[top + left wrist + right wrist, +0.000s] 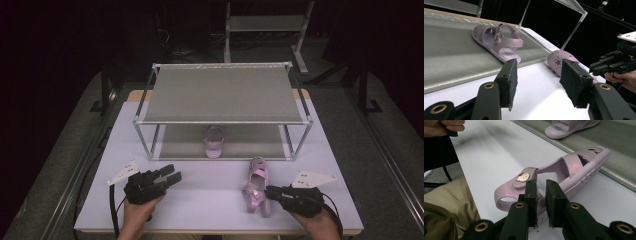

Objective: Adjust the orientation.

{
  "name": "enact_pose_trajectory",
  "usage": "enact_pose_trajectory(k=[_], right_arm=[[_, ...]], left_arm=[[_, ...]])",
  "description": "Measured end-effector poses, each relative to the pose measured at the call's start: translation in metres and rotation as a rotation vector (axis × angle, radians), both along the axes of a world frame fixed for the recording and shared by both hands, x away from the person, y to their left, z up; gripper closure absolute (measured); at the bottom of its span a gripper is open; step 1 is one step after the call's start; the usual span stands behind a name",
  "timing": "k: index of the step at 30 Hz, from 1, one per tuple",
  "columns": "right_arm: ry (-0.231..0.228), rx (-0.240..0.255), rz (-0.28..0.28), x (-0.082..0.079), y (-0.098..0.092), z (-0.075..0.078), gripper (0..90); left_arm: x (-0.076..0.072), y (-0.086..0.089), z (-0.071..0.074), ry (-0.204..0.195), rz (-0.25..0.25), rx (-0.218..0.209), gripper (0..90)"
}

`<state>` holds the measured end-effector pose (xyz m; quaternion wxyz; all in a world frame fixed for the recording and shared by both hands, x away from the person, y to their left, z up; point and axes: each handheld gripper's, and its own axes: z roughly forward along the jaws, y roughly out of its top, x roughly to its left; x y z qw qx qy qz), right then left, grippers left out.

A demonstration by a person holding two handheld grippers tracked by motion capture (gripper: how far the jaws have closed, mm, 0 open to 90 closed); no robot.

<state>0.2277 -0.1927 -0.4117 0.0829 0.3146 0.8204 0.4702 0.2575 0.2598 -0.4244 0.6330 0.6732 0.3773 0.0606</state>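
Observation:
A pink sandal (pixel 256 182) with a small cat-face charm lies tipped on its side on the white table, just in front of the rack. My right gripper (pixel 267 191) is shut on its side wall near the heel strap, and in the right gripper view the jaws (pixel 541 187) pinch that edge of the sandal (pixel 574 170). The matching sandal (pixel 214 141) stands on the rack's lower shelf. My left gripper (pixel 172 176) hovers open at the front left with nothing between its pads (pixel 510 80), pointing toward both sandals (pixel 496 42) (pixel 559 62).
A two-shelf metal rack (pixel 220 95) with grey fabric shelves takes up the back half of the table (pixel 200 200). Its front posts stand close behind the held sandal. Dark floor and frame legs surround the table.

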Motion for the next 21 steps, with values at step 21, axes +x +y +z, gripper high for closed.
enact_pose_trajectory(k=[21], right_arm=[[0.009,-0.011,-0.075,0.001,-0.023,0.000,76.5]], left_arm=[[-0.001,-0.004,0.001,0.000,-0.006,0.003,46.7]])
